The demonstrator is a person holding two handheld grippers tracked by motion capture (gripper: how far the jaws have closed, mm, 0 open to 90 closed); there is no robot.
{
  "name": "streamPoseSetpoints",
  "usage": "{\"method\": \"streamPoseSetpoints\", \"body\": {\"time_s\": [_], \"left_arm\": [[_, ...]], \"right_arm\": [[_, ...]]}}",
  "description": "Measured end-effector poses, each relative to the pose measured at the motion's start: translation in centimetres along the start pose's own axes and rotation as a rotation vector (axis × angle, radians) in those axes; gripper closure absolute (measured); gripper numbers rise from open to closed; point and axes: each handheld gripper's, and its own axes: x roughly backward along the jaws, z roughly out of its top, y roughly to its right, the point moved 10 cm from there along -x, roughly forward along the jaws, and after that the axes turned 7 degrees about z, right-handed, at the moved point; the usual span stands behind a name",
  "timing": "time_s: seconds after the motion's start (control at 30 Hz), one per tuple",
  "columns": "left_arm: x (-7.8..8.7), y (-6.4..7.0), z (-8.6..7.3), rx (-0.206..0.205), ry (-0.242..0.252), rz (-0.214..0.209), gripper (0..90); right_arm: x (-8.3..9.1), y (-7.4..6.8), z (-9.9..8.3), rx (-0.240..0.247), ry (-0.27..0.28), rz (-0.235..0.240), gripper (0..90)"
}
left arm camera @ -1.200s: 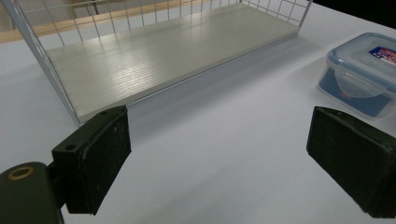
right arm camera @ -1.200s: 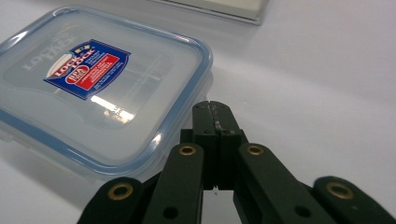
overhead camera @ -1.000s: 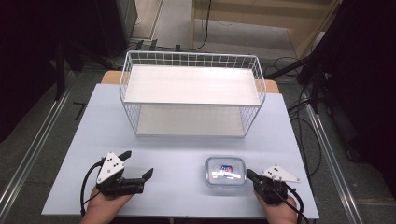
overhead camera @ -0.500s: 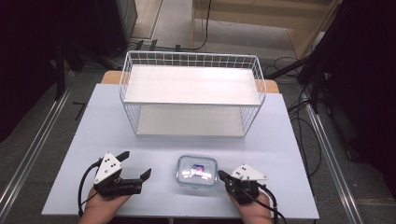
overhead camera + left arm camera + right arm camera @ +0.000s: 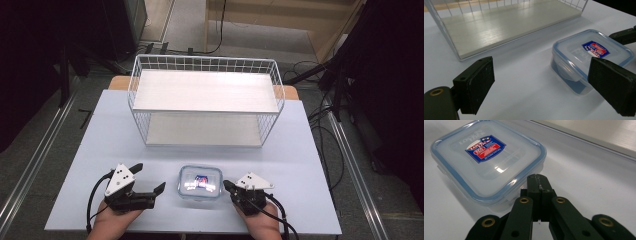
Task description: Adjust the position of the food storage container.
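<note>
While lying on the pale blue table (image 5: 310,165) just in front of the white wire 2-tier rack (image 5: 205,105), clear rectangular plastic container with blue-rimmed snap lid (image 5: 200,182) sits between both tools. Right gripper (image 5: 226,185): jaws pressed together on nothing, tips touching the container's right wall. Left gripper (image 5: 148,179): jaws spread wide, just left of the container, not touching. Long axis of container runs left-right, parallel to the rack's front edge. Right hand nearer; likely pushing leftward toward the open jaws.
</note>
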Motion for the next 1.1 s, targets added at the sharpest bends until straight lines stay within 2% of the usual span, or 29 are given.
{"method": "streamPoseSetpoints", "body": {"time_s": [0.1, 0.13, 0.17, 0.27, 0.4, 0.47, 0.5, 0.57, 0.6, 0.67, 0.77, 0.8, 0.87, 0.97, 1.0, 1.03, 1.1], "left_arm": [[-0.6, 0.6, 0.0, 0.016, -0.009, -0.022, 7.2], [-0.8, 0.7, 0.0, 0.023, -0.016, -0.032, 7.2], [-1.0, 1.0, 0.0, 0.031, -0.019, -0.042, 7.2], [-1.8, 1.8, 0.2, 0.045, -0.041, -0.079, 7.2], [-3.1, 3.1, 0.4, 0.104, -0.075, -0.154, 7.5], [-3.7, 3.5, 0.1, 0.119, -0.102, -0.177, 7.8], [-3.9, 3.7, -0.1, 0.119, -0.114, -0.181, 7.8], [-4.3, 3.8, -0.4, 0.152, -0.138, -0.197, 9.9], [-4.4, 3.8, -0.6, 0.177, -0.146, -0.211, 11.2], [-4.6, 3.9, -0.8, 0.229, -0.158, -0.239, 11.9], [-4.9, 3.9, -1.3, 0.254, -0.179, -0.260, 13.5], [-5.0, 4.0, -1.4, 0.264, -0.189, -0.267, 13.4], [-5.2, 4.4, -1.7, 0.274, -0.200, -0.287, 13.7], [-5.4, 4.7, -2.1, 0.291, -0.221, -0.307, 13.7], [-5.4, 4.8, -2.2, 0.316, -0.229, -0.328, 14.0], [-5.5, 4.9, -2.3, 0.326, -0.231, -0.334, 14.2], [-5.5, 5.0, -2.4, 0.340, -0.239, -0.356, 15.6]], "right_arm": [[0.7, 0.3, 0.5, -0.019, 0.027, 0.006, 90.0], [1.3, 0.5, 1.1, -0.039, 0.059, 0.016, 89.8], [1.3, 0.5, 1.1, -0.039, 0.059, 0.016, 89.8], [2.0, 0.3, 2.0, -0.085, 0.113, 0.062, 82.8], [1.9, -0.1, 2.6, -0.146, 0.137, 0.106, 67.7], [1.4, -0.6, 2.8, -0.193, 0.141, 0.131, 54.9], [1.4, -0.6, 2.8, -0.193, 0.141, 0.131, 54.9], [1.0, -1.1, 3.0, -0.214, 0.147, 0.151, 45.6], [0.6, -1.5, 3.0, -0.238, 0.139, 0.168, 38.8], [0.3, -1.7, 2.8, -0.247, 0.124, 0.177, 35.8], [-0.5, -1.9, 2.0, -0.272, 0.087, 0.180, 31.5], [-0.5, -1.9, 2.0, -0.272, 0.087, 0.180, 31.5], [-0.7, -1.7, 1.6, -0.317, 0.076, 0.197, 30.2], [-1.0, -1.5, 1.2, -0.339, 0.068, 0.207, 29.9], [-1.1, -1.6, 1.1, -0.352, 0.064, 0.219, 29.7], [-1.2, -1.6, 0.8, -0.373, 0.055, 0.233, 29.4], [-1.4, -1.6, 0.5, -0.383, 0.048, 0.240, 28.5]]}}
